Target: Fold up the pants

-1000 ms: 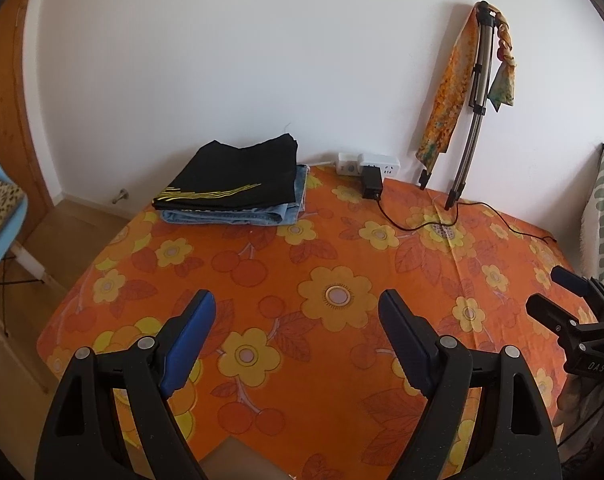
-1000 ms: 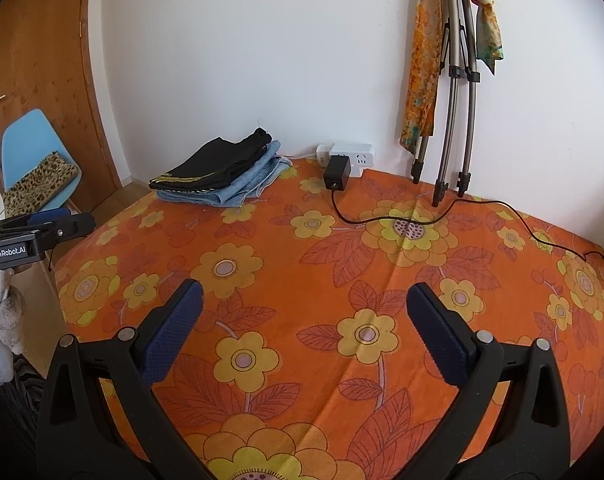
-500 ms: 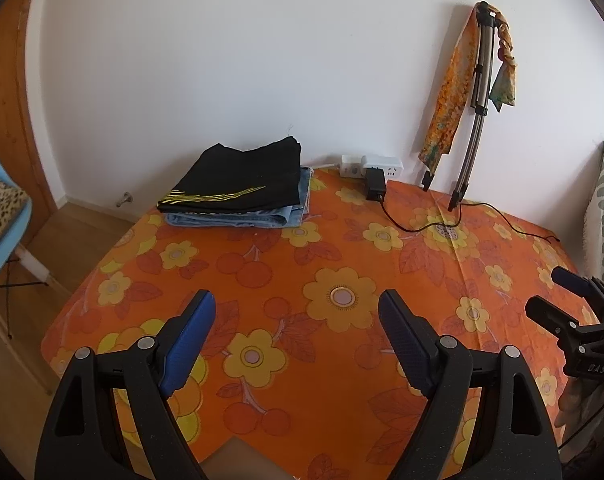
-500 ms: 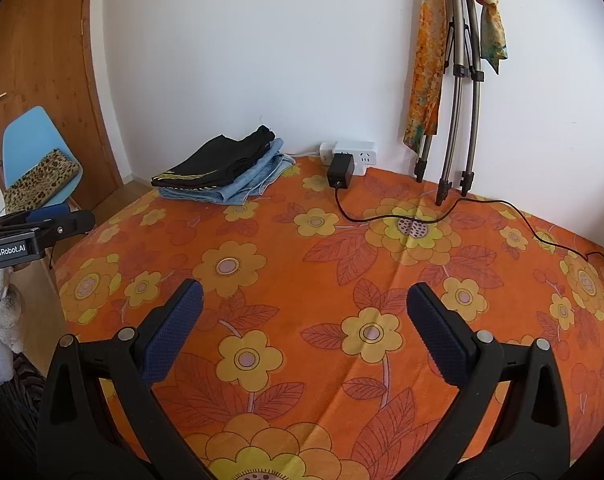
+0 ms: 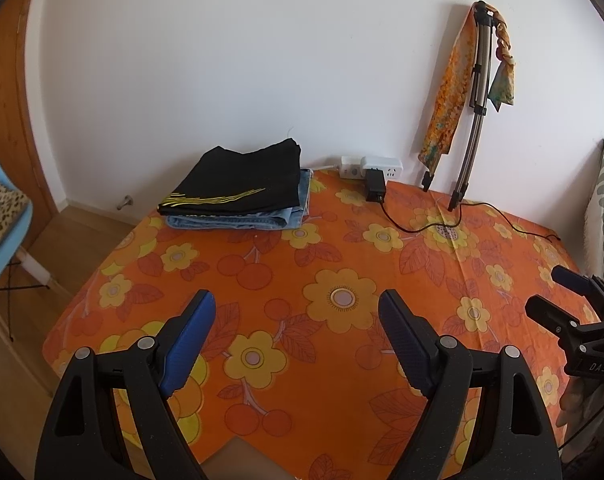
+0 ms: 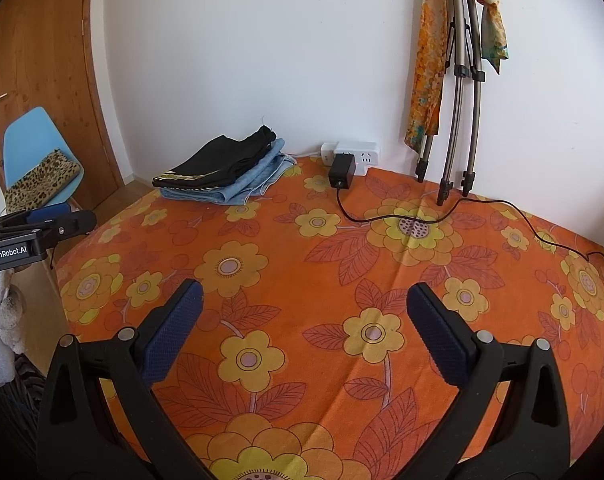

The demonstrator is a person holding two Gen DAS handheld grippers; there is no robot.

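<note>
I see orange floral cloth [image 5: 341,264] covering whole table. Far left corner: folded black pants [image 5: 242,184] stacked on folded jeans [image 5: 238,222], by wall. Tripod [image 6: 457,92] with scarves leaning far right; power strip [image 6: 351,152] at far edge. My left gripper [image 5: 298,320] wide open, empty, above near cloth. My right gripper [image 6: 303,312] wide open, empty.

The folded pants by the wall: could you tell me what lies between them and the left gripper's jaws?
Only bare flowered orange cloth. In the left wrist view nothing sits between the open left gripper and the folded pants.
</note>
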